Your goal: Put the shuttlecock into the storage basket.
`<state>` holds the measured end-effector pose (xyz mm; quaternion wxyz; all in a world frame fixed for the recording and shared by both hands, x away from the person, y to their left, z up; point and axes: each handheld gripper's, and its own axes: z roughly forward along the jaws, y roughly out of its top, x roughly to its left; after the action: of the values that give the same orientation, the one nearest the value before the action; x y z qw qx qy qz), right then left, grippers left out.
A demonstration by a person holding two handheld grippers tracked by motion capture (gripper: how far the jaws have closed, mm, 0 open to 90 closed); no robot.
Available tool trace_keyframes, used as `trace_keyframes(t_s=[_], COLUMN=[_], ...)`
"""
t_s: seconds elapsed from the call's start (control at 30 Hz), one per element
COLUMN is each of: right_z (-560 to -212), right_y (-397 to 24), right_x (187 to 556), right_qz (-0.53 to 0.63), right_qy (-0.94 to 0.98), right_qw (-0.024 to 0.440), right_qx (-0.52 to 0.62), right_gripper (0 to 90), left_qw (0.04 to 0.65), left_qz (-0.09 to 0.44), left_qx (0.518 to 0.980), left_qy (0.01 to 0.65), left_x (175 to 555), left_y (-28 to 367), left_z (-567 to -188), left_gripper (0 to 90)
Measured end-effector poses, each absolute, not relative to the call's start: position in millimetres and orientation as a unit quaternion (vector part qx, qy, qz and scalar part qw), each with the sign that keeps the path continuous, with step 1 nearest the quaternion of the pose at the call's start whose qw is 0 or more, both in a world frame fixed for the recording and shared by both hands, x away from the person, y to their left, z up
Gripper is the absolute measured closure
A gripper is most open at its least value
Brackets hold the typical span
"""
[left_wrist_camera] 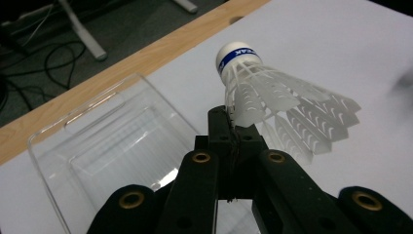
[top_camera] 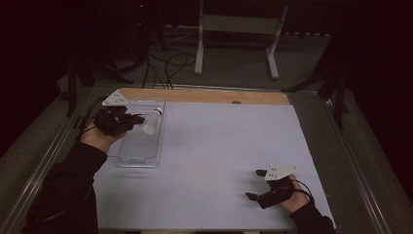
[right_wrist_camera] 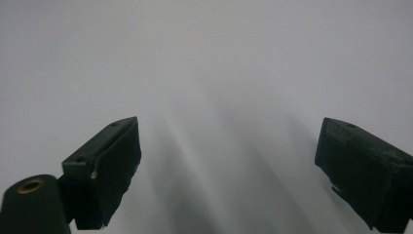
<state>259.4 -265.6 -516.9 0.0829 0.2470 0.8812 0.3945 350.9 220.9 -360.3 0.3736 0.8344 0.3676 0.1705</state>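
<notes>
Here the person's left forearm reaches in from seven o'clock of the high view, sleeve dark, the wrist bent so the left gripper (top_camera: 138,118) points level toward three o'clock over the clear plastic tray (top_camera: 127,161). Its jaws are pinched fully together on the skirt of a white shuttlecock (left_wrist_camera: 272,102), gripping one edge of the plastic feathers close under the cork. In the left gripper view the shuttlecock hangs in the air just beyond the jaw tips, its long axis tilted: the white cork with its blue band points to about eleven o'clock, the flared skirt opens toward four o'clock. In the high view it sits above the tray's far right corner, near the wooden strip (top_camera: 204,95) that edges the table at twelve o'clock.

The tray lies along the left side of the white table top (top_camera: 219,146), its long side running from twelve to six o'clock. To its right there is broad bare surface through the middle.

The right hand rests low at five o'clock, near the table's front right corner, well apart from the tray. The right gripper (top_camera: 257,185) points toward nine o'clock, its jaws spread wide with nothing between them, just above the white surface
</notes>
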Motion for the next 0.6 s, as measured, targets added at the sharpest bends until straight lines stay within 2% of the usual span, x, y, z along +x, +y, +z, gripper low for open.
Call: trace_keyframes(t_s=[0.3,0.6], right_z=[-515,-515], right_y=[-265,-265], right_x=[258,258], right_qz=[0.403,0.4], right_qy=[0.878,0.88], right_qw=[0.083,0.081], right_qx=[0.244,0.242], right_gripper=[9.5,9.5], left_qw=[0.385,0.365], left_qz=[0.196,0.223], left_qx=[0.82,0.809], left_qy=[0.376,0.403], left_x=[357,363], left_y=[221,219], left_z=[-372,-389], left_gripper=[90.0,90.0])
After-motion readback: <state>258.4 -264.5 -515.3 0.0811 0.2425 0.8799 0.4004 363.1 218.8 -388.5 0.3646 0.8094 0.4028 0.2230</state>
